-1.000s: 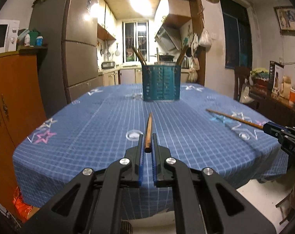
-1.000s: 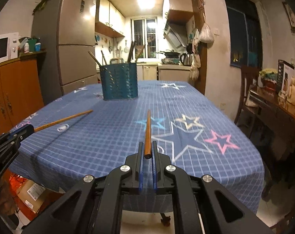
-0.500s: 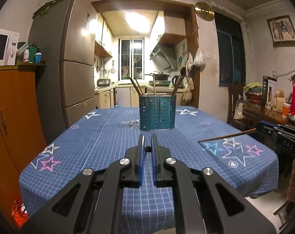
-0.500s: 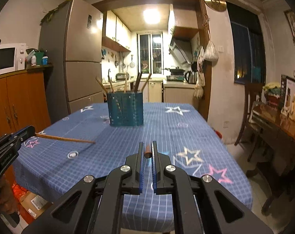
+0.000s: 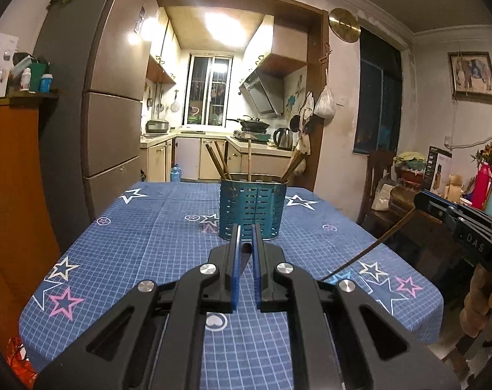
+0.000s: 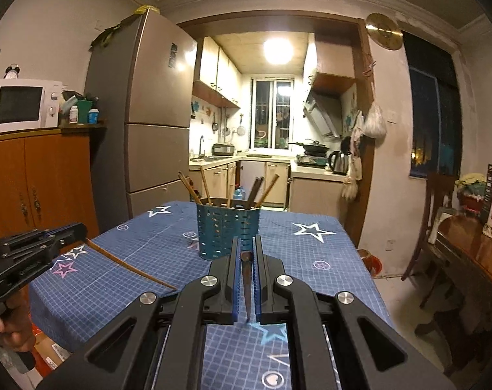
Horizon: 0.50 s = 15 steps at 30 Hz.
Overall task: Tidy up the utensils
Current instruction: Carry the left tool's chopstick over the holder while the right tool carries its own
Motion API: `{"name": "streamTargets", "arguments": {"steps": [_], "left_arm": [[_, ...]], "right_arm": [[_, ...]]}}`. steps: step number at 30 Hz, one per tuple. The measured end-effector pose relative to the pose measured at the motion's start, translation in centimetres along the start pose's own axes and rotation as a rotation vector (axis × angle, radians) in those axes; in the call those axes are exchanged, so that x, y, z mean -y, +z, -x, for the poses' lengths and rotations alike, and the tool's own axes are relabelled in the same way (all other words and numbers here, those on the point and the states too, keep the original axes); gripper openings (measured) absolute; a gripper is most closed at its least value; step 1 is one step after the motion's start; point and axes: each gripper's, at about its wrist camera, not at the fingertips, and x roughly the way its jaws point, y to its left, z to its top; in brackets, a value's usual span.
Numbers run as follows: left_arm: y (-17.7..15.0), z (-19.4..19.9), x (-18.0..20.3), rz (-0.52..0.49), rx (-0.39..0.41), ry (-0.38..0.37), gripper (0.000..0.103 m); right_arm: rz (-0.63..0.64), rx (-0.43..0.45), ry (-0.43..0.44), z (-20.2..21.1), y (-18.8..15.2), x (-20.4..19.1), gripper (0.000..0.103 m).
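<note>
A teal perforated utensil holder (image 5: pixel 252 209) stands on the blue star tablecloth (image 5: pixel 142 237) with several wooden chopsticks in it; it also shows in the right wrist view (image 6: pixel 226 230). My left gripper (image 5: pixel 245 248) is shut on a wooden chopstick (image 5: pixel 246 253), tilted with its tip down. My right gripper (image 6: pixel 246 255) is shut on another chopstick (image 6: pixel 246 282), also tip down. Each gripper shows in the other's view: the right gripper (image 5: pixel 422 200) with its chopstick (image 5: pixel 366 250), and the left gripper (image 6: pixel 77 229) with its chopstick (image 6: pixel 129 266). Both are held above the table, short of the holder.
A tall fridge (image 6: pixel 148 123) and an orange cabinet (image 6: pixel 41 178) with a microwave (image 6: pixel 21 105) stand left of the table. A wooden side table (image 6: pixel 473 253) with boxes and bottles and a chair (image 6: pixel 434 214) stand on the right. A kitchen lies behind the doorway.
Both grippers have lifted off the table and tilted up, so each chopstick now hangs tip down instead of lying pointed forward. The holder looks nearer in both views.
</note>
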Motion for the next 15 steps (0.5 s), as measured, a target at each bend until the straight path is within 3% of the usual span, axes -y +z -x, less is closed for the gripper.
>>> {"name": "streamTargets", "arguments": {"steps": [7,15], "left_arm": [[1.3,-2.0,-0.8,0.016,-0.024,-0.03,0.005],[5.0,-4.4,-1.0,0.007,-0.038,-0.049,0.005]], "right_arm": [[0.007,-0.017,0.021,-2.6,2.3,0.0,0.008],[0.017,-0.016,0.034,-4.6,5.1,-0.2,0.008]]}}
